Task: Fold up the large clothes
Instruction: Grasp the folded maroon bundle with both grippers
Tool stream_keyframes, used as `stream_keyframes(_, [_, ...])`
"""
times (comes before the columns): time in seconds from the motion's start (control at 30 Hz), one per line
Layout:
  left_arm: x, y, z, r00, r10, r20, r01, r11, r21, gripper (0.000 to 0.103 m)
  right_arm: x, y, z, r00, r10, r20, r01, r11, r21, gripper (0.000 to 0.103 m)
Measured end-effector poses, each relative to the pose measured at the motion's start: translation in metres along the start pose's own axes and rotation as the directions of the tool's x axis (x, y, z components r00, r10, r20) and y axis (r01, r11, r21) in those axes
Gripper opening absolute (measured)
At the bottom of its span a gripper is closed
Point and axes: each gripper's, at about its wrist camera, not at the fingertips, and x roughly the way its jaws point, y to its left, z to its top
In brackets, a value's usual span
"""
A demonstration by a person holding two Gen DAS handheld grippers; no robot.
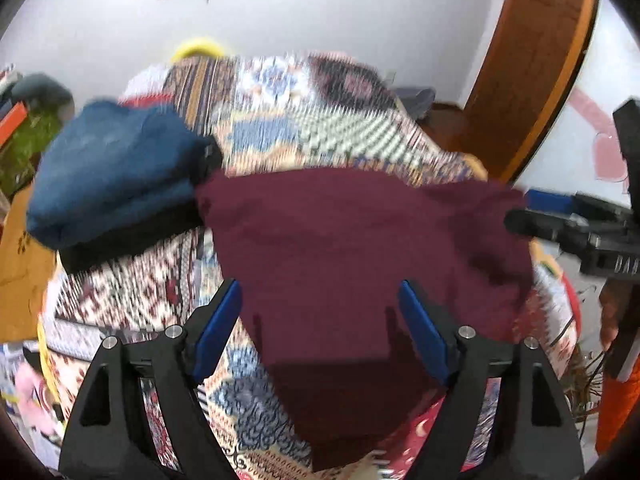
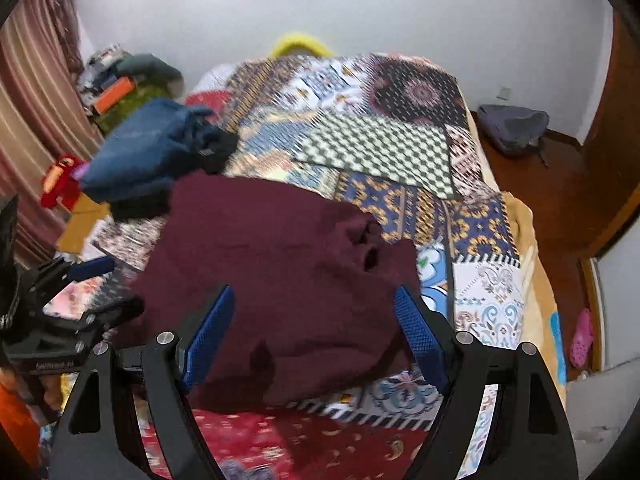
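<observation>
Between the spread blue pads of the left gripper point(image 1: 320, 328), nothing gripped: a maroon garment point(image 1: 360, 248) lies ahead of and beneath the fingertips, flat on a patchwork bedspread point(image 1: 320, 120). Right gripper point(image 2: 314, 330): pads likewise wide apart, empty, with the same maroon garment point(image 2: 280, 264) between and beyond them, rumpled toward its far right edge. Left of both pairs of fingers, further out: a folded blue garment point(image 1: 112, 168) resting on a black one point(image 1: 128, 236), its near corner touching or just beside the maroon cloth; which cannot be told. Far ahead: a yellow hoop-shaped item point(image 2: 300, 44) at the bed's head, against a white wall point(image 2: 400, 12). Right of the fingers, beyond the bed: wooden floor point(image 2: 552, 184) with a grey bag point(image 2: 512, 124).
</observation>
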Motion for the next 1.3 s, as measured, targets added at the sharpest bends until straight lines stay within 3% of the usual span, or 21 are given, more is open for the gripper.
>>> stream_keyframes(0.1, [0.024,-0.002,-0.019,0.998,-0.007,-0.064,0.007,1.000,-0.001,0.080,0.016,-0.023,-0.010,0.997,-0.049,-0.062,0.051,0.998,0.024,0.079])
stream_keyframes(0.27, [0.037,-0.011,-0.052,0.996,-0.014,-0.091,0.017,1.000,0.027,0.093,0.033,-0.058,-0.037,0.990,0.008,-0.141,0.005,0.996,0.093,0.082])
stream_keyframes(0.4, [0.048,-0.021,-0.074,0.994,0.022,-0.111,-0.013,0.997,0.077,0.094,0.035,-0.068,-0.049,0.987,0.066,-0.147,-0.039,0.983,0.180,0.084])
stream_keyframes(0.47, [0.047,-0.018,-0.080,0.993,0.016,-0.115,-0.008,0.998,0.070,0.094,0.031,-0.065,-0.046,0.987,0.058,-0.149,-0.030,0.982,0.186,0.084])
stream_keyframes(0.67, [0.019,-0.006,-0.073,0.998,0.037,-0.057,-0.035,0.999,0.040,0.094,0.014,-0.048,-0.026,0.991,-0.008,-0.131,0.022,0.994,0.108,0.085])
stream_keyframes(0.87, [-0.014,0.021,-0.051,0.995,0.081,0.056,-0.079,0.996,-0.033,0.094,0.007,-0.047,-0.003,0.995,0.048,-0.085,-0.038,0.993,0.114,0.086])
stream_keyframes(1.0, [-0.009,0.045,-0.029,0.992,0.099,0.073,-0.090,0.988,-0.123,0.094,0.029,-0.056,0.007,0.986,0.103,-0.131,-0.081,0.984,0.162,0.086])
stream_keyframes(1.13, [0.013,0.066,-0.020,0.999,0.030,0.025,-0.024,0.976,-0.216,0.094,0.060,-0.074,0.001,0.963,0.148,-0.225,-0.095,0.969,0.227,0.086])
stream_keyframes(1.17, [0.021,0.070,-0.020,1.000,0.006,0.003,-0.005,0.970,-0.242,0.094,0.068,-0.081,-0.003,0.952,0.190,-0.240,-0.126,0.957,0.260,0.086])
stream_keyframes(1.3, [0.054,0.082,-0.023,0.986,-0.158,-0.053,0.129,0.926,-0.355,0.094,0.083,-0.098,-0.009,0.920,0.308,-0.244,-0.209,0.910,0.359,0.094])
